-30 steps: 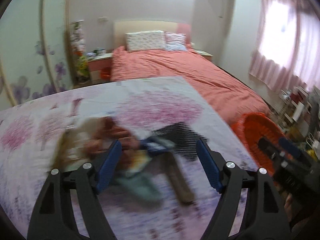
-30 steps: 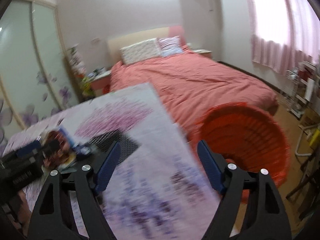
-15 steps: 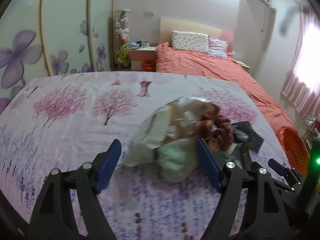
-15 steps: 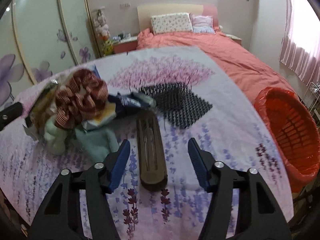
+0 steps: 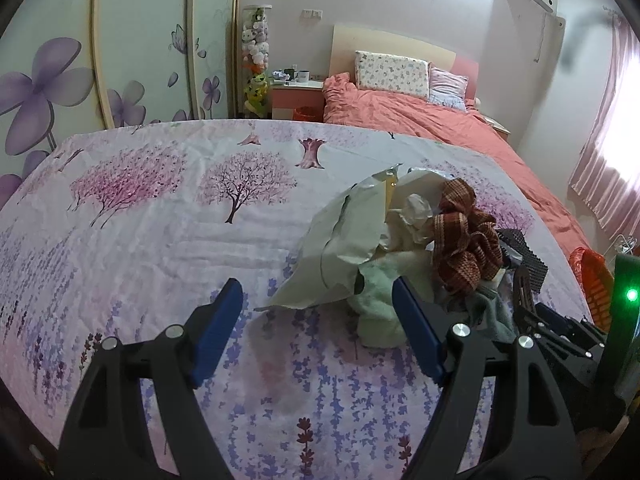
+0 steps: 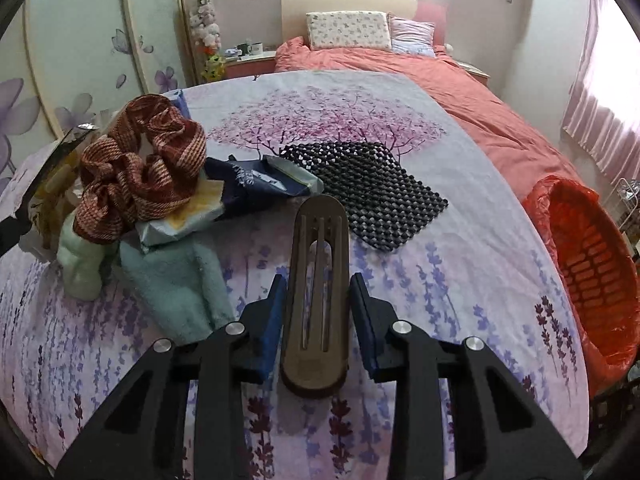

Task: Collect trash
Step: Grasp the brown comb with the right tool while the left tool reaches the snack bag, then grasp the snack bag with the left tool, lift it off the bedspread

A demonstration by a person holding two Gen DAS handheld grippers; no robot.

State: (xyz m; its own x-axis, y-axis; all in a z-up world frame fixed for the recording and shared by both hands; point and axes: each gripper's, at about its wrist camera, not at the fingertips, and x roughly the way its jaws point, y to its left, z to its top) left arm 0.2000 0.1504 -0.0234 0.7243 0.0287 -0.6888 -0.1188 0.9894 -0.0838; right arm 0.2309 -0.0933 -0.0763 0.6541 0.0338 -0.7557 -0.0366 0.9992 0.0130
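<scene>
Right gripper [image 6: 318, 294]: fingers have just been closing around the brown slotted tray [image 6: 316, 300], which lies lengthwise between the blue pads. Narrow gaps show on both sides; no firm pinch is visible.

Left gripper [image 5: 318, 320]: fingers spread wide, nothing between them. The near corner of a silver wrapper [image 5: 340, 248] lies just beyond the tips.

Trash pile: the wrapper, crumpled paper [image 5: 416, 208], a dark blue packet [image 6: 256, 184] and a pale packet [image 6: 180, 220] lie heaped on the floral sheet [image 5: 160, 240], left of the tray. A striped scrunchie [image 6: 140, 168] sits on top; green cloths [image 6: 176, 288] lie nearest.

A black beaded mat [image 6: 368, 188] lies far right of the tray. An orange-lined basket [image 6: 592, 272] stands off the right edge.
</scene>
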